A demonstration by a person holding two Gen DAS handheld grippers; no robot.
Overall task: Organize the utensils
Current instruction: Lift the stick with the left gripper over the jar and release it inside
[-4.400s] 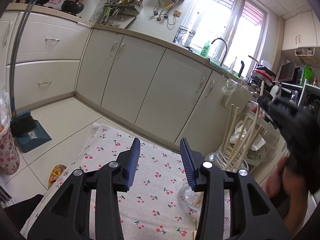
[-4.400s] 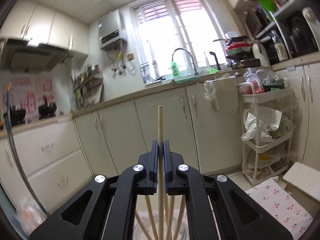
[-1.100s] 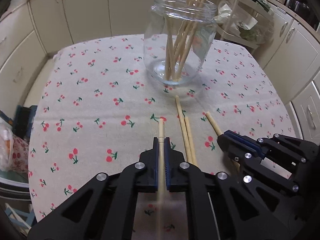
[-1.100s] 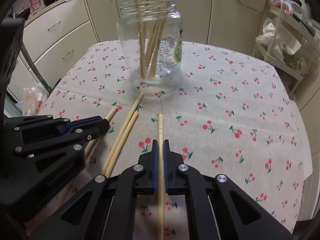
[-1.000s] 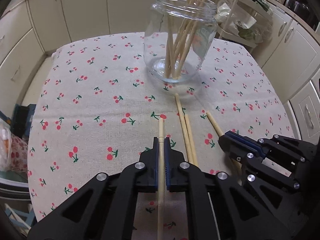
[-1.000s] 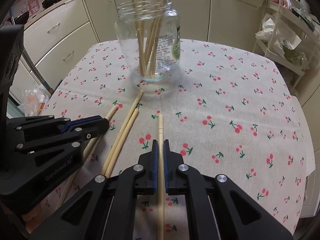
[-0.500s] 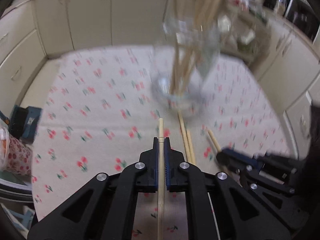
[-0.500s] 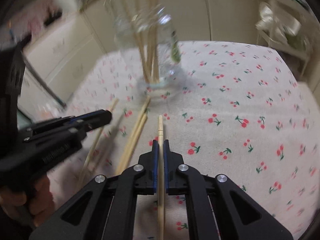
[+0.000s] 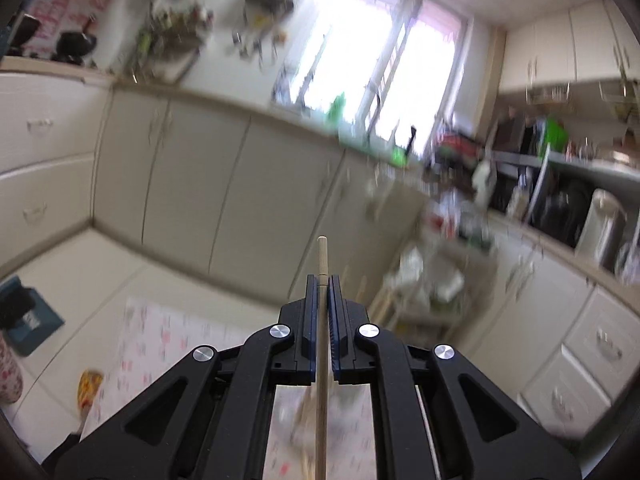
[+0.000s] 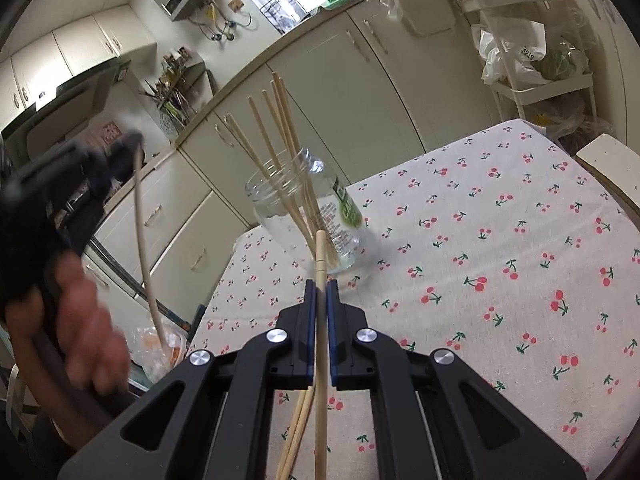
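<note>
Left wrist view was motion-blurred: cloth pattern point(image 9: 152, 344), counter clutter point(image 9: 460, 156) and jar area behind the left gripper point(image 9: 322, 280) were unreadable. Its chopstick point(image 9: 321, 360) ran off bottom edge. In right wrist view, person's hand point(image 10: 86, 336) was smeared, cut by left edge. Loose chopsticks point(image 10: 298, 424) lay partly hidden under right gripper point(image 10: 320, 286), ends cropped at the frame bottom.

Readable text: one number only

A white plastic bag point(image 10: 520, 50) on the cart shows "4910"; the label on the glass jar point(image 10: 308, 216) is too blurred to read.
</note>
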